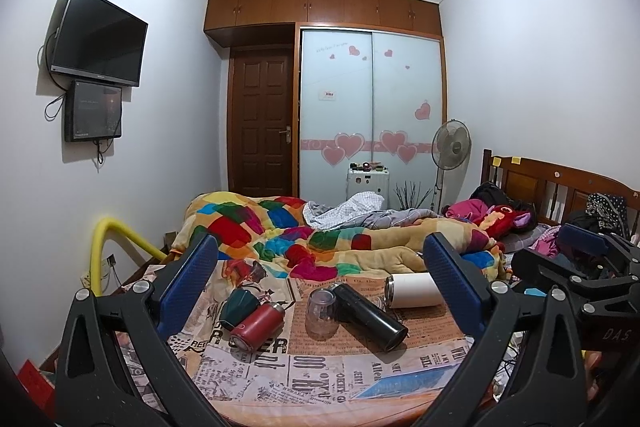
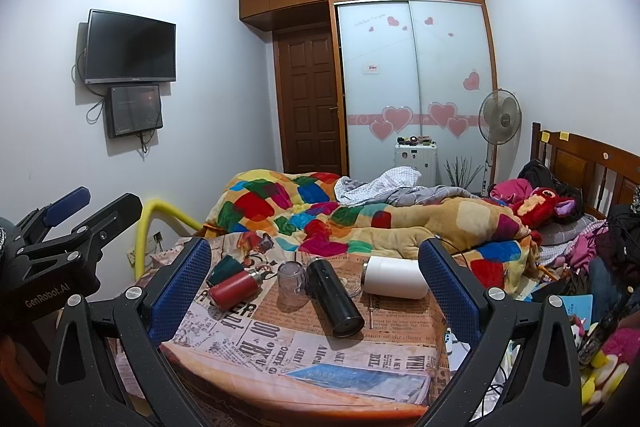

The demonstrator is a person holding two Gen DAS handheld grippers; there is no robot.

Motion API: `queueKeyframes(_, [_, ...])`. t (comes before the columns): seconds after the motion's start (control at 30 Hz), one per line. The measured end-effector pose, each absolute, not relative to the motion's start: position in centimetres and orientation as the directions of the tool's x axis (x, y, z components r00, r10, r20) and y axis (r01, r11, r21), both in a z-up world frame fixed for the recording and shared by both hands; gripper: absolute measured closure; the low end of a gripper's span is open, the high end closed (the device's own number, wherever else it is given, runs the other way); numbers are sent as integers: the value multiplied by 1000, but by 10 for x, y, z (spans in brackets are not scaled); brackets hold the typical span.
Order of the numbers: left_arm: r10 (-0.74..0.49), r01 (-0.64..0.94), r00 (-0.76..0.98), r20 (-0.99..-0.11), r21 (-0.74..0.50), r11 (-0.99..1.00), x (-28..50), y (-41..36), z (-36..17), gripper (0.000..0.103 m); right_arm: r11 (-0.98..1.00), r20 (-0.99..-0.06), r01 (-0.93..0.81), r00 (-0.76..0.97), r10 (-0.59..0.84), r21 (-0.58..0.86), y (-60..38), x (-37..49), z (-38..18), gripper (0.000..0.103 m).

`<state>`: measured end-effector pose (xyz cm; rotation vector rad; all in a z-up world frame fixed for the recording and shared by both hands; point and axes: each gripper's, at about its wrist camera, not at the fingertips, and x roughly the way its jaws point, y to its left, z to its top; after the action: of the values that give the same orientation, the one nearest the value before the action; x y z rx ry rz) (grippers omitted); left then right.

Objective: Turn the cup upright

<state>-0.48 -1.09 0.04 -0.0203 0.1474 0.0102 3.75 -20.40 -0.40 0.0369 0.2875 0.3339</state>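
Several cups lie on a newspaper-print table (image 1: pixel 304 379). A clear plastic cup (image 1: pixel 321 313) stands upside down at the middle; it also shows in the right wrist view (image 2: pixel 291 285). A black flask (image 1: pixel 368 315) (image 2: pixel 334 303), a red flask (image 1: pixel 256 325) (image 2: pixel 234 287), a dark green cup (image 1: pixel 236 305) (image 2: pixel 224 267) and a white cup (image 1: pixel 416 289) (image 2: pixel 396 277) lie on their sides. My left gripper (image 1: pixel 320 283) is open and empty, held before the table. My right gripper (image 2: pixel 316 279) is open and empty too.
A bed with a colourful quilt (image 1: pixel 312 235) lies just behind the table. A yellow foam tube (image 1: pixel 116 239) curves at the left. A standing fan (image 1: pixel 450 147), wardrobe (image 1: pixel 372 107) and door (image 1: pixel 260 123) are at the back. Clutter lies at the right (image 2: pixel 600 347).
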Motion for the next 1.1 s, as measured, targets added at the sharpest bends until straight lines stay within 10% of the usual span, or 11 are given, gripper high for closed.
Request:
queueKeyframes(0.67, [22, -36, 979, -203, -68, 997, 24, 10, -16, 0, 942, -324, -326, 885, 335, 83, -194, 57, -16, 0])
queueKeyframes(1.1, [44, -98, 821, -569, -64, 993, 148, 80, -124, 0, 950, -457, -301, 835, 306, 85, -181, 109, -58, 0])
